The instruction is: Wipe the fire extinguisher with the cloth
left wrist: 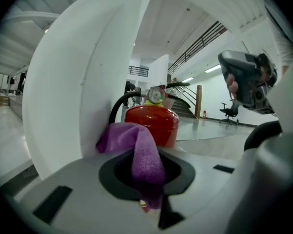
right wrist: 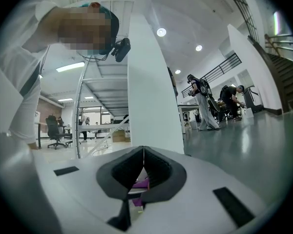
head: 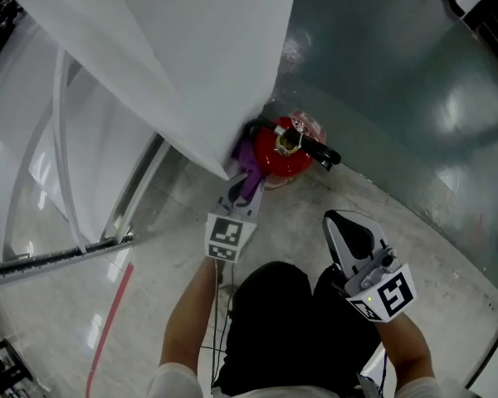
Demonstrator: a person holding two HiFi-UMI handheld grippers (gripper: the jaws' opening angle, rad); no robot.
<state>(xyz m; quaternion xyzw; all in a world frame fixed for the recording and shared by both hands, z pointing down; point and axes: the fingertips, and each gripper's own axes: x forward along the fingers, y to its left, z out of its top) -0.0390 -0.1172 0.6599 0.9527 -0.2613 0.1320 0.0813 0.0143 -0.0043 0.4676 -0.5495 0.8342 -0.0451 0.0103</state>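
A red fire extinguisher [head: 280,149] with a black handle and hose stands on the floor against a white pillar [head: 191,48]. In the left gripper view the red fire extinguisher [left wrist: 152,123] fills the middle, a gauge on top. My left gripper [head: 246,182] is shut on a purple cloth [head: 251,162], which bunches against the extinguisher's left side. The purple cloth [left wrist: 145,162] hangs out of the left gripper [left wrist: 147,182] between its jaws. My right gripper [head: 339,219] is held back to the right, shut and holding nothing; the right gripper [right wrist: 143,172] faces the pillar.
The white pillar [right wrist: 151,77] rises just left of the extinguisher. A metal rail [head: 58,255] and a red floor line [head: 112,313] lie to the left. Glossy grey-green floor [head: 398,81] spreads to the right. People and desks [right wrist: 210,104] stand far off in the hall.
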